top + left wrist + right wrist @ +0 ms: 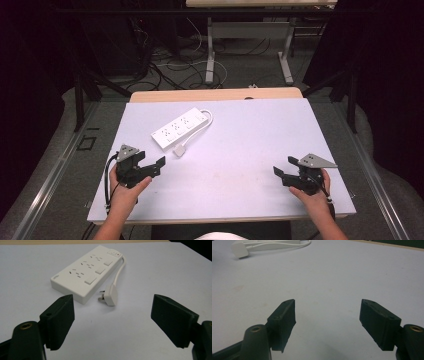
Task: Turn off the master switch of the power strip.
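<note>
A white power strip (179,129) with three sockets lies at an angle on the white table top (250,145), left of centre. Its cord loops round to a white plug (179,151) lying beside its near end. My left gripper (150,161) is held just in front of the strip, open, with nothing between its jaws. In the left gripper view the strip (86,272) and plug (111,295) lie ahead of the gripper (112,315). My right gripper (285,166) sits open at the table's right front, empty. In the right gripper view (327,320) the plug (239,251) shows far off at top left.
The table's wooden back edge (215,94) borders a floor strewn with cables (170,70). Another table's legs (210,55) stand behind. Bare white surface lies between the two grippers and to the right of the strip.
</note>
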